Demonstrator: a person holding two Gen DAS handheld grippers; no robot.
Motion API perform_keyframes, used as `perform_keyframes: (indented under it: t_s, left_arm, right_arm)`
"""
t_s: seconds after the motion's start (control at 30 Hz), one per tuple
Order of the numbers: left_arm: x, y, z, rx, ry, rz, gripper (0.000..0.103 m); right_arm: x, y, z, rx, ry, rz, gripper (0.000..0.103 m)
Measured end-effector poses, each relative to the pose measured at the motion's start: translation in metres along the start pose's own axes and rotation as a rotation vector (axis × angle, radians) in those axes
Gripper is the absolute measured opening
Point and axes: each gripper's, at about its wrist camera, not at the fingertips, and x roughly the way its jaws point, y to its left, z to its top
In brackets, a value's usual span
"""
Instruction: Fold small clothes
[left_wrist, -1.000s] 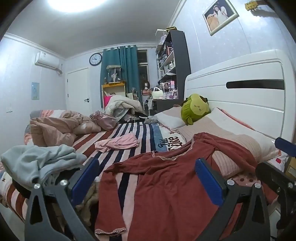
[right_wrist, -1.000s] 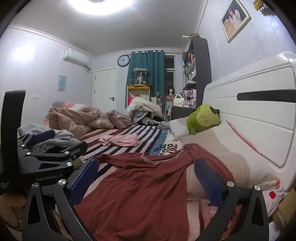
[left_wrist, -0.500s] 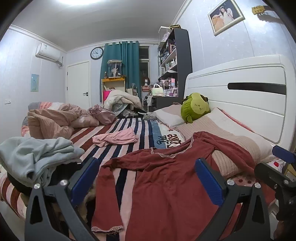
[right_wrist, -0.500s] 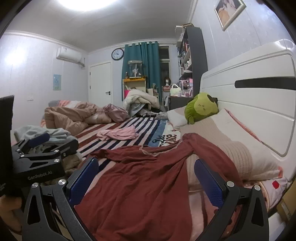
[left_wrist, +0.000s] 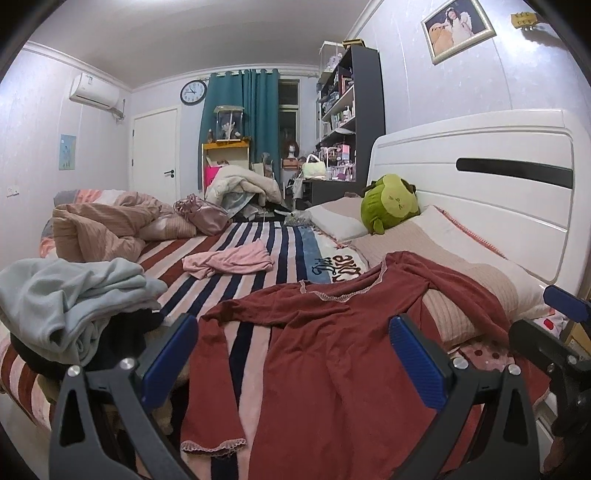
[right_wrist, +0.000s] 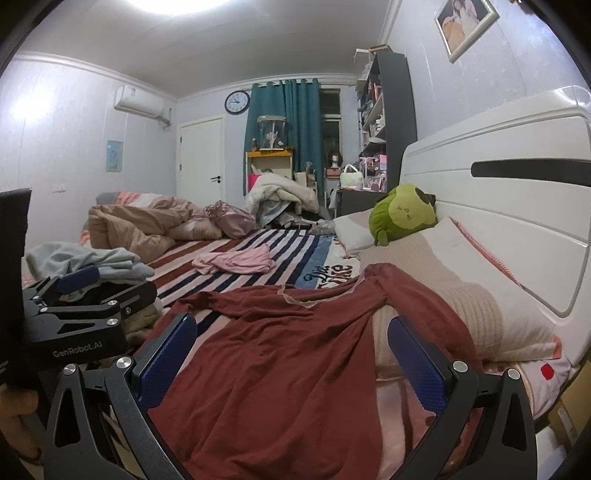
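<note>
Both grippers hang spread and empty over the near edge of the bed (left_wrist: 258, 240); the left gripper (left_wrist: 295, 354) looks down on the left half of the red top (left_wrist: 332, 350), the right gripper (right_wrist: 291, 354) on its body, and neither touches cloth; the top, the biggest thing within reach, lies face up across the striped cover, neckline (left_wrist: 328, 295) toward the far side, hem toward the person; its left sleeve (left_wrist: 210, 387) runs down flat to a lace cuff (left_wrist: 214, 448) near the bed edge; its right sleeve (right_wrist: 406, 284) climbs onto the beige pillow (right_wrist: 461, 295) and bunches there.

The step in hand looks like the first reach; done well, it starts with flattening, not folding; the sleeve on the pillow should come down onto the cover first, or every later crease will sit crooked; each gripper would do best to pinch a single layer at a shoulder or a hem corner, both at matching spots, so the cloth lifts evenly; a deep bite risks catching the cover beneath.

A pile of pale blue clothes (left_wrist: 66, 299) sits just beside the left sleeve, so a fold toward that side wants care; the pink garment (left_wrist: 229, 260) lies well apart, farther up the bed; the green plush (left_wrist: 391, 206) rests against the headboard, clear of the work.
</note>
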Motion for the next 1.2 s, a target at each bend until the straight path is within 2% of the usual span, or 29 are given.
perform_keyframes:
  t_s: [0.33,1.2]
  left_arm:
    - [0.0057,0.0076,-0.0034,-0.016,0.040,-0.013,0.102]
    - [0.0019,0.0048,-0.0054,-0.006,0.025,-0.024,0.102]
  right_arm:
    - [-0.0016,-0.0026,0.0013,0.020,0.001,0.011,0.103]
    - [-0.0023,0.0018,0.0029,0.029,-0.008,0.025,0.103]
